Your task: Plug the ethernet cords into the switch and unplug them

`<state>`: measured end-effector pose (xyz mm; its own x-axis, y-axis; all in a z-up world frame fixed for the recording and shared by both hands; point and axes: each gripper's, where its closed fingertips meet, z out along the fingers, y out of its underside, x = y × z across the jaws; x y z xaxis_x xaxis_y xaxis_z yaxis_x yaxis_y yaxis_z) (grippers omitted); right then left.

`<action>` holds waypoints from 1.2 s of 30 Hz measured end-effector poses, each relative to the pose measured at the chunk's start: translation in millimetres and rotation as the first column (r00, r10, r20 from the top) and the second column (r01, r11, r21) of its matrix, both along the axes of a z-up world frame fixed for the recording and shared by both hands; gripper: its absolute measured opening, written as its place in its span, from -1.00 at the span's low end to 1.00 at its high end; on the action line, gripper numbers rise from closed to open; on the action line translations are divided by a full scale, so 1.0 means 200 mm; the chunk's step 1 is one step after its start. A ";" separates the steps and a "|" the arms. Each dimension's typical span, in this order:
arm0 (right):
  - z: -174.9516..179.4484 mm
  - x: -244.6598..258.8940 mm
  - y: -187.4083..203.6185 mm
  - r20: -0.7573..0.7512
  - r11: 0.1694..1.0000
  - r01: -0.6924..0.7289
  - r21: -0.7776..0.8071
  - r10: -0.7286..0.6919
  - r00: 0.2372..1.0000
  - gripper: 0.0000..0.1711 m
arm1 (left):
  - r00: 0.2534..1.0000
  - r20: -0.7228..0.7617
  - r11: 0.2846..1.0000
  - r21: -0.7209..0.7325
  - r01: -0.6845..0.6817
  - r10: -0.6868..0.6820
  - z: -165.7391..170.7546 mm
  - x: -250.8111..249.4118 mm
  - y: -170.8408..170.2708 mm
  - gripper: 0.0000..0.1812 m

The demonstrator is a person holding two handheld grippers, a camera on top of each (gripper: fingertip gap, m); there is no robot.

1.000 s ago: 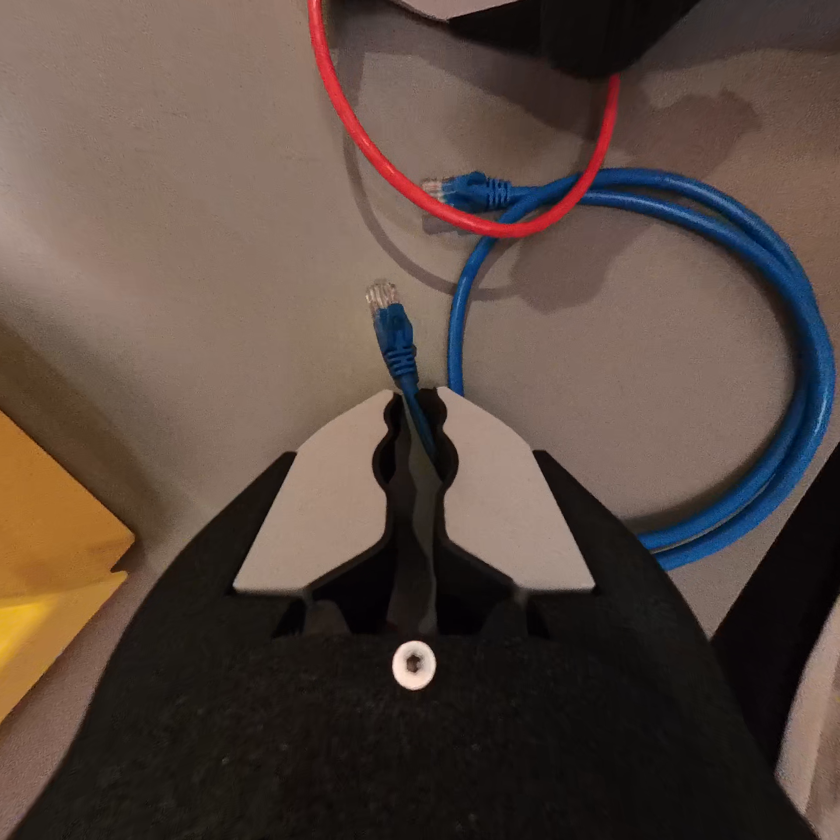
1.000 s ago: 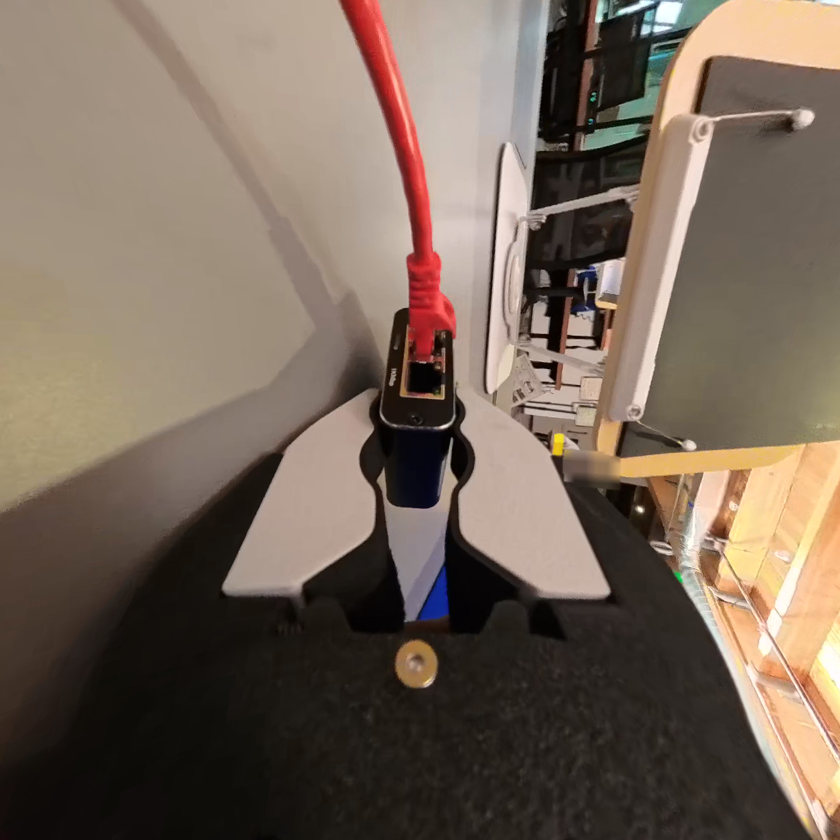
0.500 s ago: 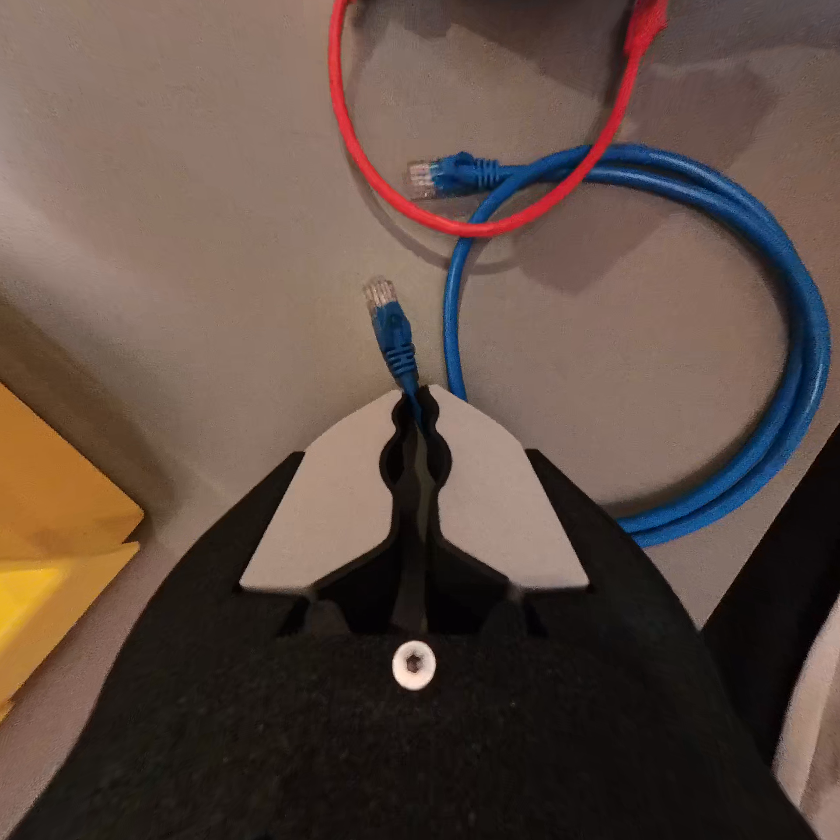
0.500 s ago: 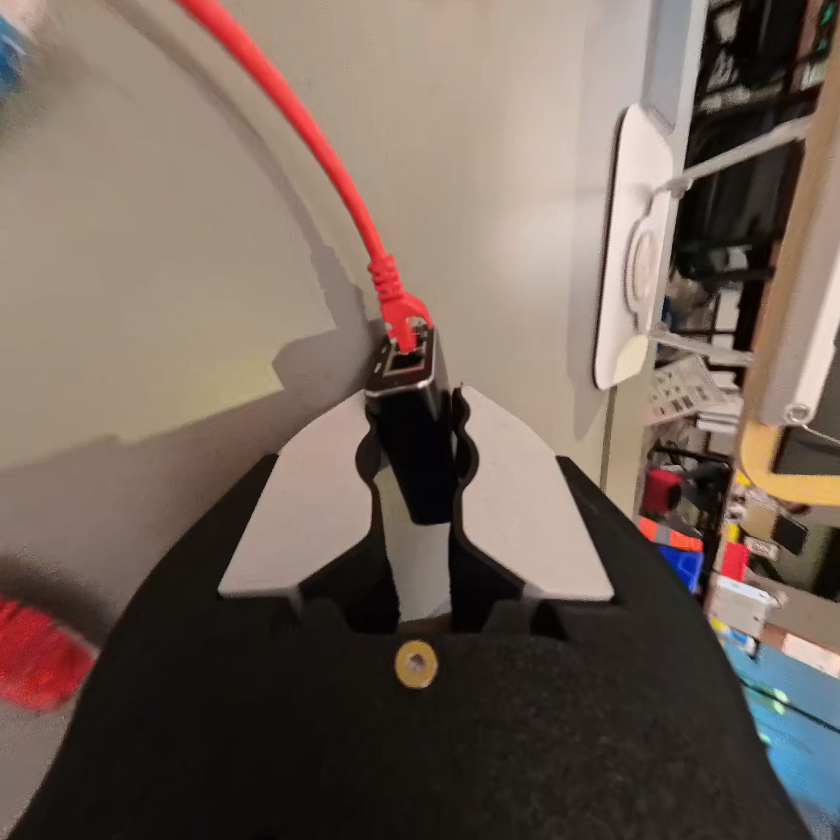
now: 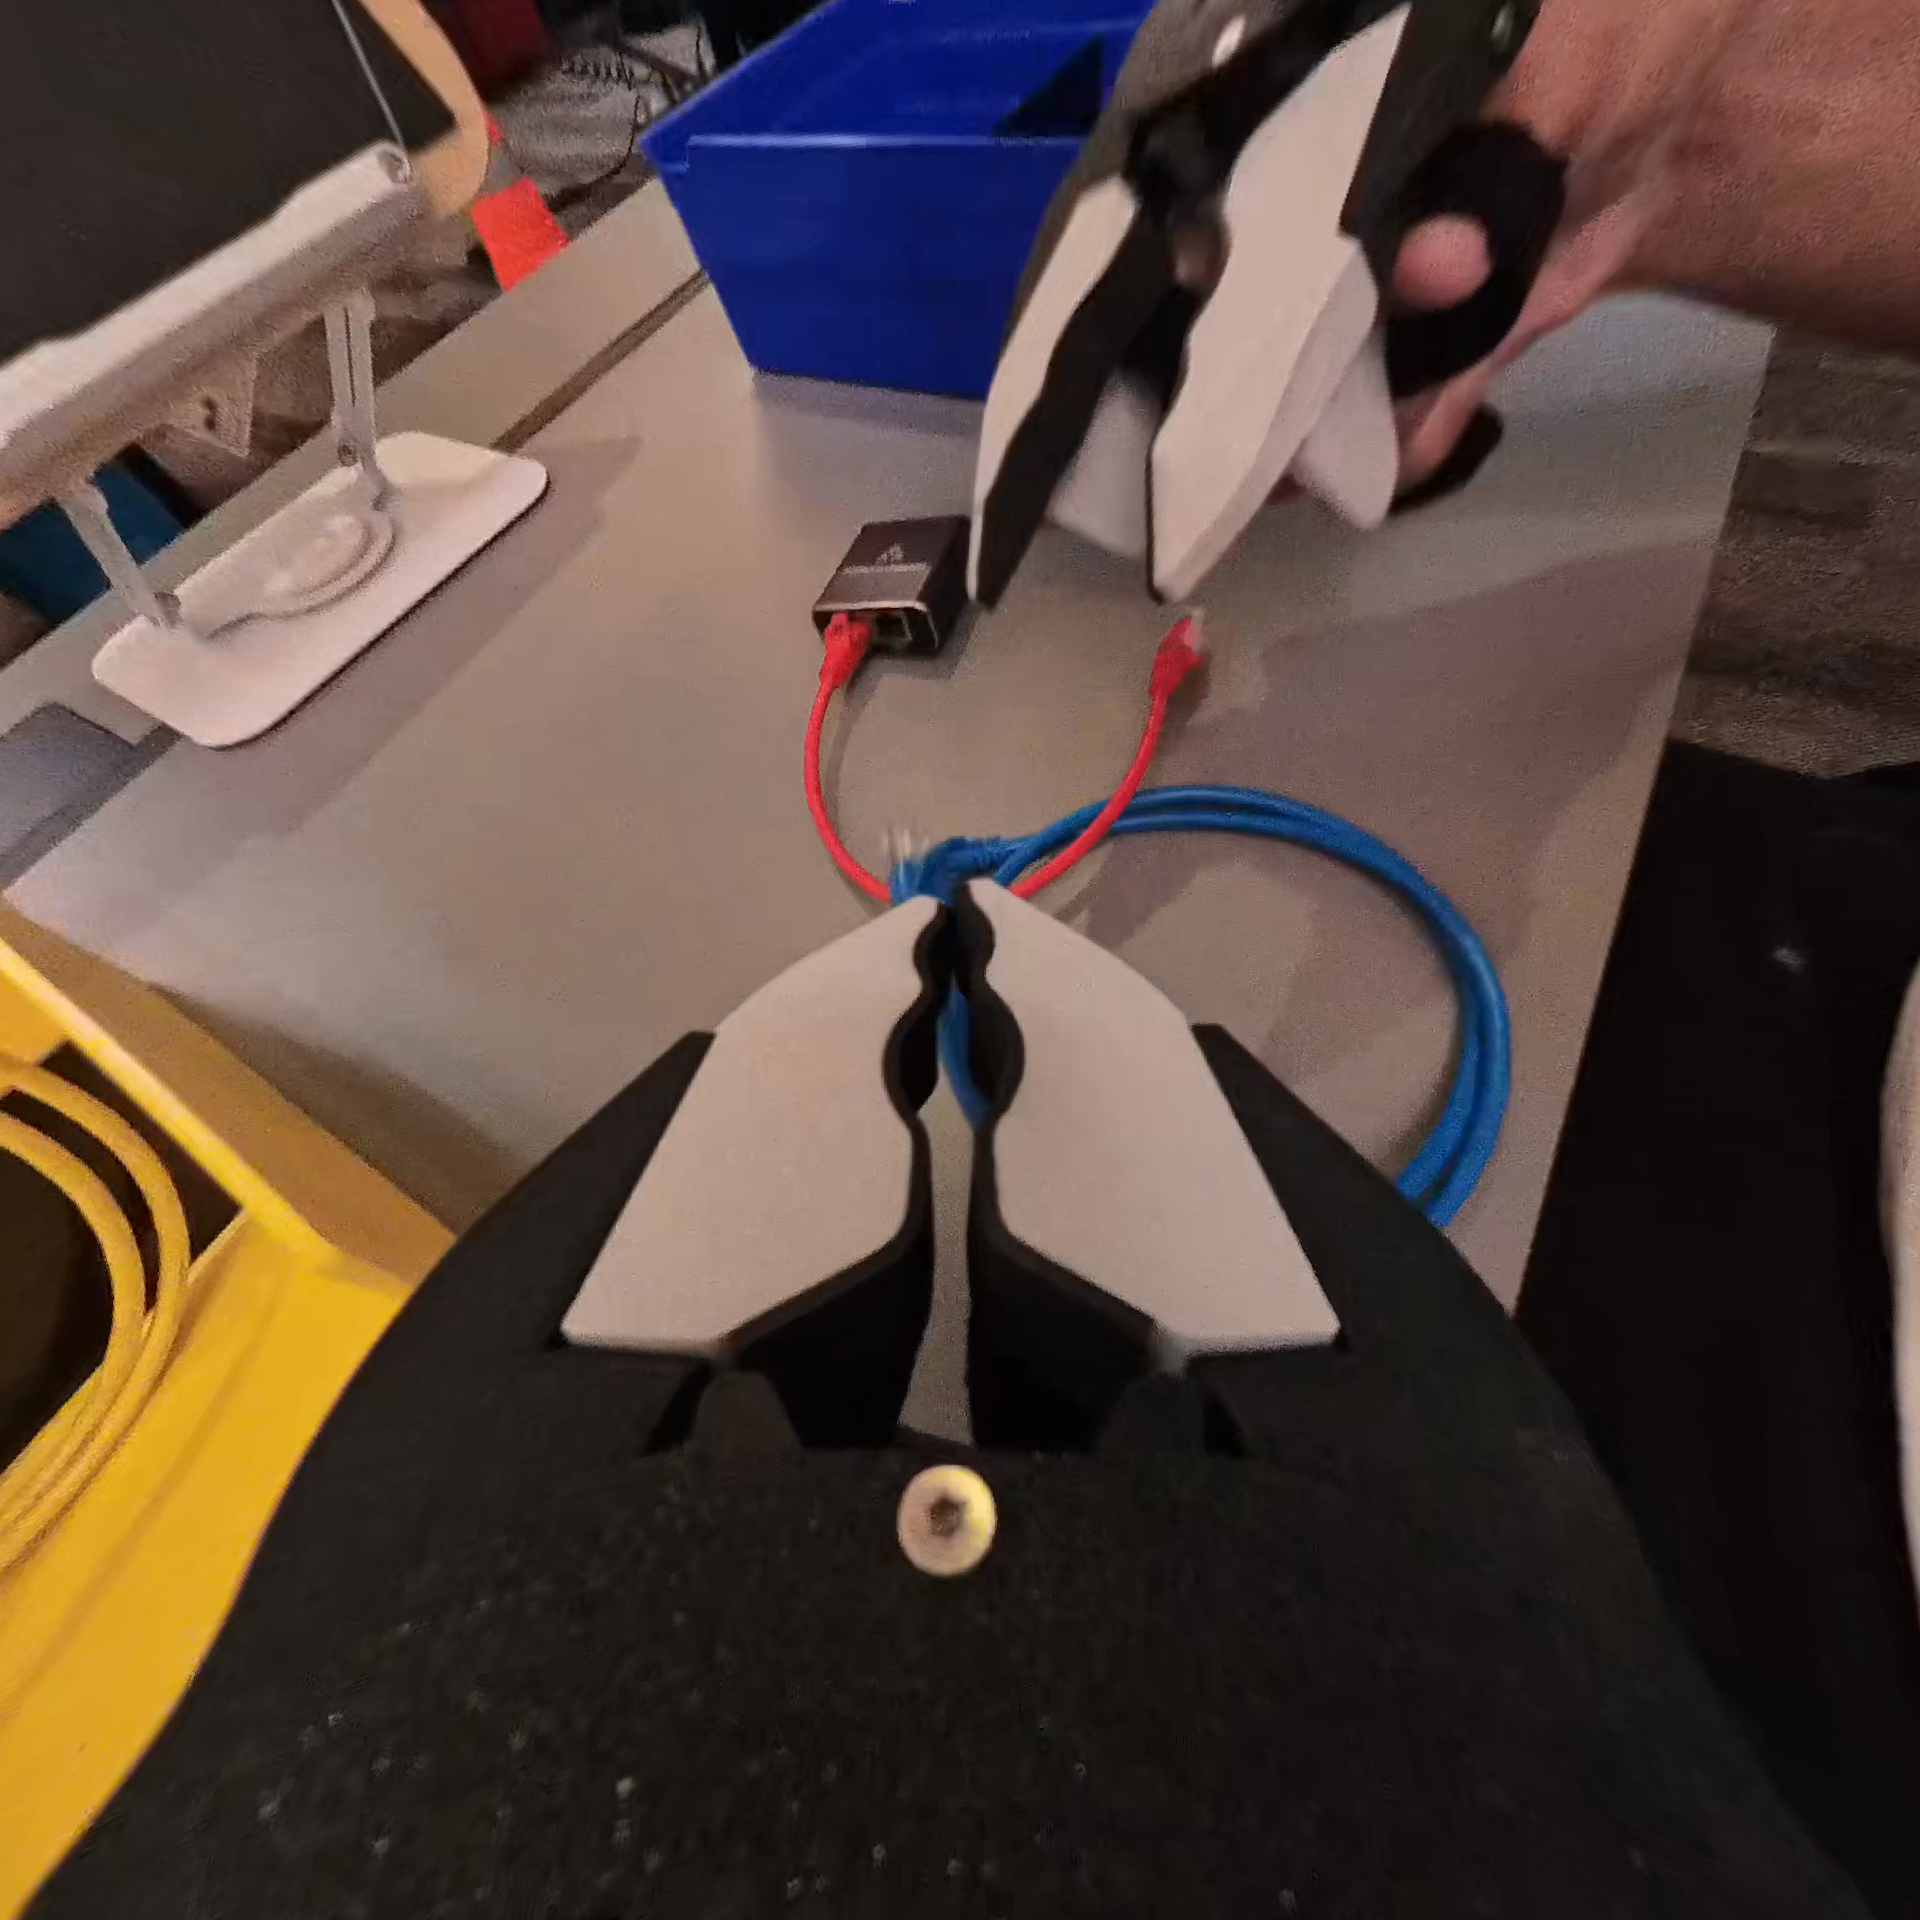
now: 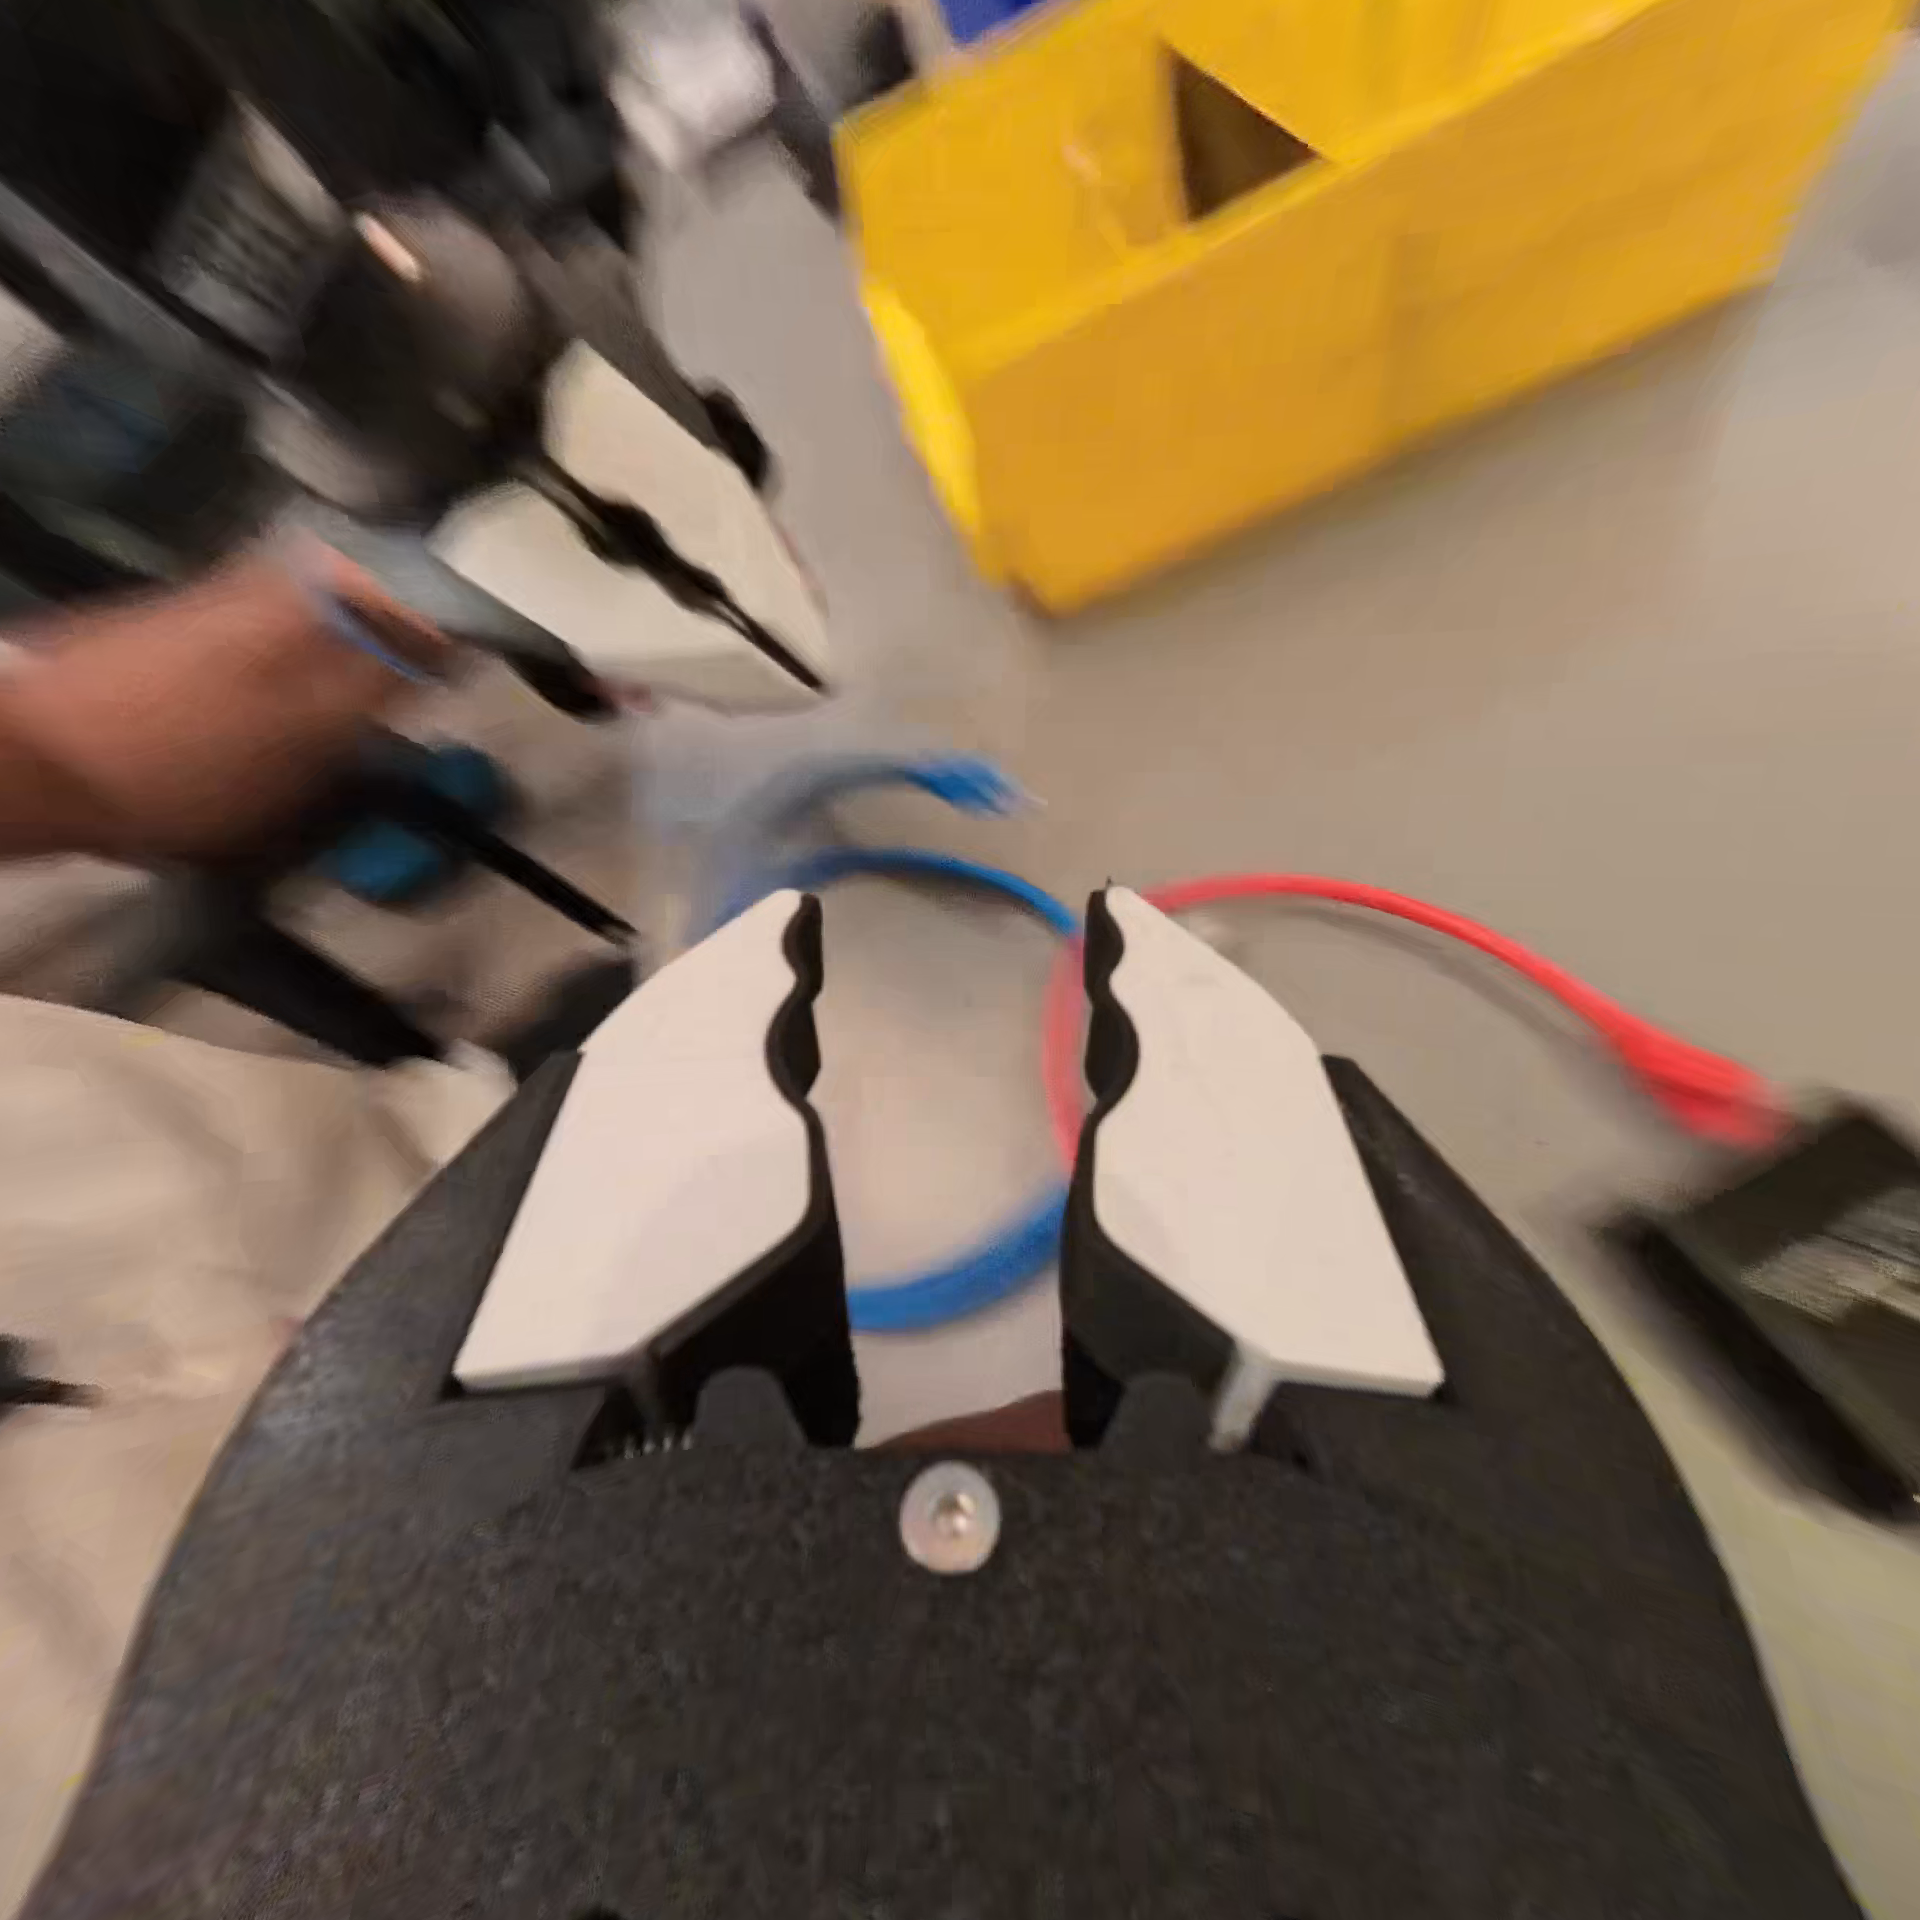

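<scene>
Left claw (image 5: 954,914) pinches one blue cord (image 5: 1455,997); one red cord (image 5: 831,769) enters switch (image 5: 894,577).

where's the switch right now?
In the left wrist view the switch lies on the grey table, just left of the open right hand-held gripper, with the red cord plugged in.

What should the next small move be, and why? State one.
Probably carry the left gripper, shut on the blue ethernet cord, toward the small black switch. The thin red ethernet cord fills one port; the port beside it looks free. The right gripper is open and holds nothing.
</scene>
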<state>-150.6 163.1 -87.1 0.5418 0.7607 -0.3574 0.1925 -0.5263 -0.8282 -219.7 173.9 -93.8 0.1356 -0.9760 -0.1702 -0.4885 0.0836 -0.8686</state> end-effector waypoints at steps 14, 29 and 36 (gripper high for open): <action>-0.18 -0.11 -0.06 -0.179 0.989 -0.044 -0.139 0.019 0.984 -0.48 | 0.927 -0.324 0.963 -0.119 -0.240 0.191 -0.45 -0.05 0.12 -0.71; -0.17 -0.14 0.02 -0.225 0.984 0.090 -0.154 -0.123 0.967 -0.33 | 0.983 -0.097 0.986 0.070 -0.150 0.156 -0.12 0.04 0.06 -0.95; -0.01 -0.22 -0.04 -0.436 0.985 -0.054 -0.165 -0.023 0.899 -0.82 | 1.000 -0.013 0.986 0.167 -0.016 0.019 -0.02 0.15 -0.12 -0.95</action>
<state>-194.0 155.5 -90.1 0.2910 0.6751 -0.6779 -0.1573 -0.6652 -0.7299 -190.0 150.0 -97.0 0.1489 -0.9313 -0.3323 -0.5036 0.2177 -0.8360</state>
